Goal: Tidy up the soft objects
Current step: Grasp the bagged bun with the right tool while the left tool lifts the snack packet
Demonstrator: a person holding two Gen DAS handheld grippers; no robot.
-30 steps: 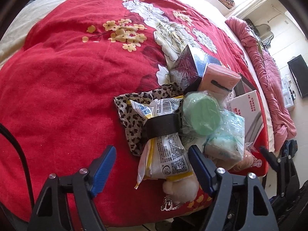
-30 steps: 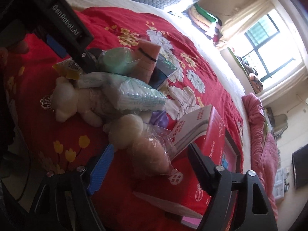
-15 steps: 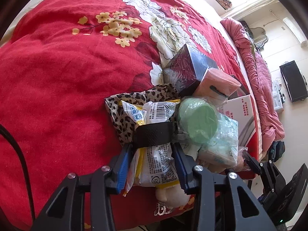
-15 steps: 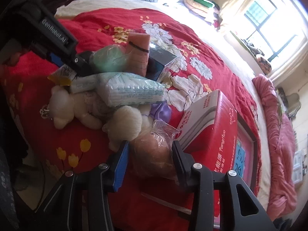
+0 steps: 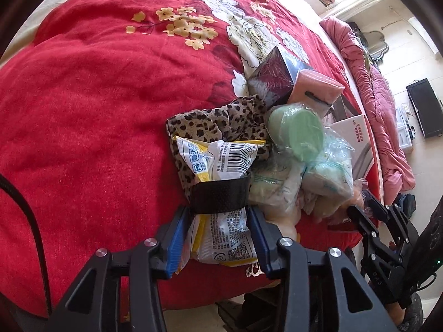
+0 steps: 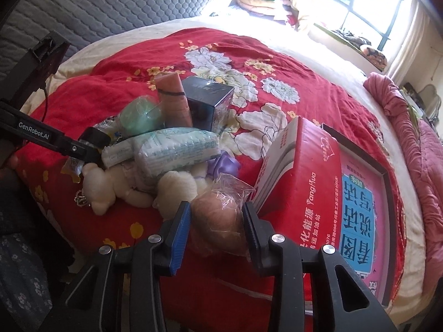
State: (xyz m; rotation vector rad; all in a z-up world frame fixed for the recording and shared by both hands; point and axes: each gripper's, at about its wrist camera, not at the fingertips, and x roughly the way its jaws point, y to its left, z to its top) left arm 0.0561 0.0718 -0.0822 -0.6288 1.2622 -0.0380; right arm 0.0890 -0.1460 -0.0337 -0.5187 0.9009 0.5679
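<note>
A pile of soft things lies on the red floral bedspread (image 5: 83,105) near the bed's front edge. My left gripper (image 5: 220,221) is shut on a white and yellow packet with a black band (image 5: 221,191), which lies on a leopard-print cloth (image 5: 205,121). My right gripper (image 6: 217,221) is shut on a pinkish soft ball in a clear bag (image 6: 218,218). Beside it lie a white plush bear (image 6: 110,188), a tissue pack (image 6: 177,149), a green roll in plastic (image 5: 296,130) and a pink towel roll (image 6: 174,102).
A dark box (image 6: 207,102) stands behind the pile. A red carton (image 6: 310,182) and a pink framed board (image 6: 360,202) lie to the right. A crumpled pink blanket (image 5: 373,83) runs along the far side. The headboard (image 6: 110,5) is at the back.
Both grippers moved forward and closed, the left one on the banded packet and the right one on the bagged ball. A second ago both were open.
</note>
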